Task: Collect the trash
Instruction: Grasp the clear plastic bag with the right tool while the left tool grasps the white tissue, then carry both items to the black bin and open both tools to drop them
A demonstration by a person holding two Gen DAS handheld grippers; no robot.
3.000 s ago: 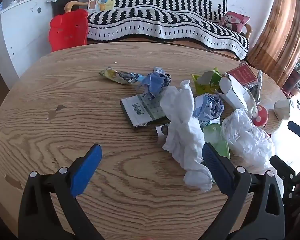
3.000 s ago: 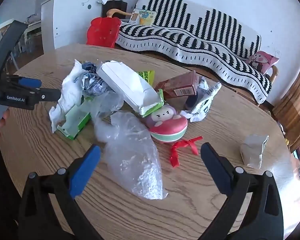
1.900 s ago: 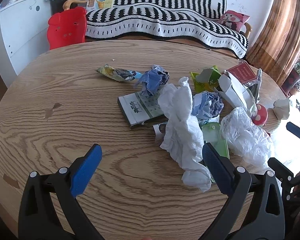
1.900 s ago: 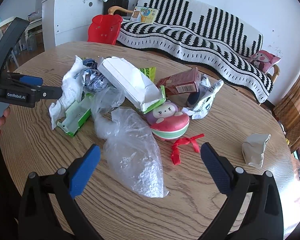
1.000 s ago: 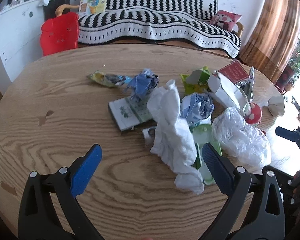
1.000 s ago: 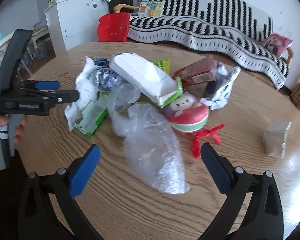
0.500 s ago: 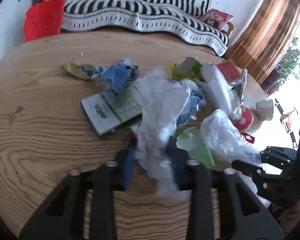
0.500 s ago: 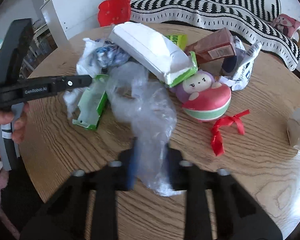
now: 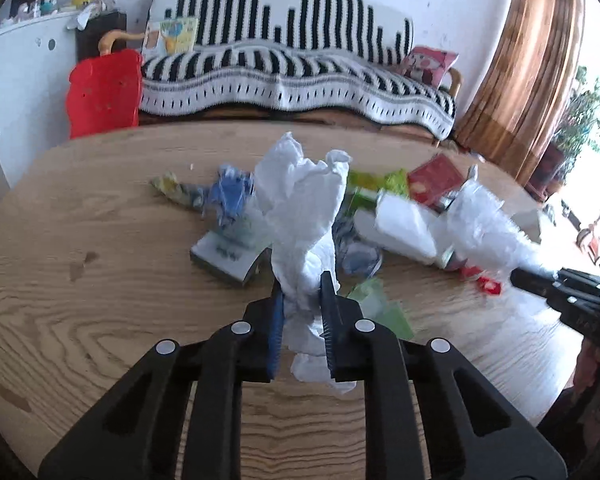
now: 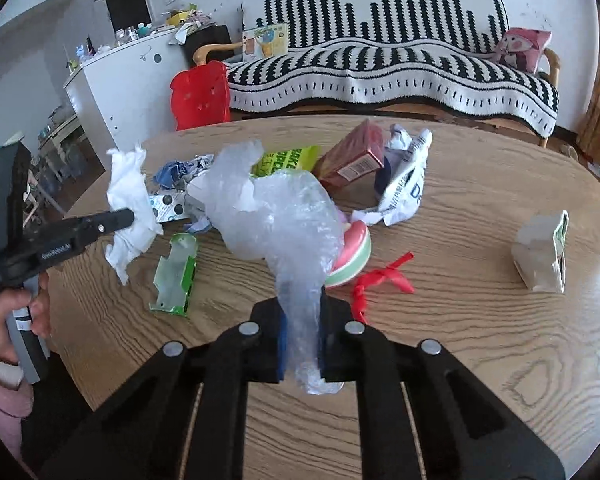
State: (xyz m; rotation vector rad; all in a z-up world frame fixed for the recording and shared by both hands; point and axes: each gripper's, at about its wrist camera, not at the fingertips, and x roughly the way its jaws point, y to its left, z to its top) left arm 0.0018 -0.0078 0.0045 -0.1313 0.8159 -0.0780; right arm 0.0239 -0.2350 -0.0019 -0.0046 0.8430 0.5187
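A crumpled white tissue (image 9: 300, 200) stands up between the blue pads of my left gripper (image 9: 302, 284), whose jaws are closing tight on its lower part. The right wrist view shows the same tissue (image 10: 130, 200) hanging at the left gripper's (image 10: 128, 214) tip, off the table. My right gripper (image 10: 302, 300) has its jaws closing on the neck of a clear plastic bag (image 10: 284, 216), which billows up above the pads. In the left wrist view that bag (image 9: 480, 224) shows blurred at the right gripper (image 9: 518, 274).
On the round wooden table (image 10: 480, 340) lie a green plastic tray piece (image 10: 175, 276), a red ribbon (image 10: 380, 278), a round red-and-green toy (image 10: 352, 252), a red carton (image 10: 352, 156), a grey crumpled pack (image 10: 542, 256) and blue paper (image 9: 230, 196). A red chair (image 9: 104, 92) and striped sofa stand behind.
Both grippers went from wide open to clamped: the left on the white tissue, the right on the plastic bag. Both pieces now stand raised off the table.
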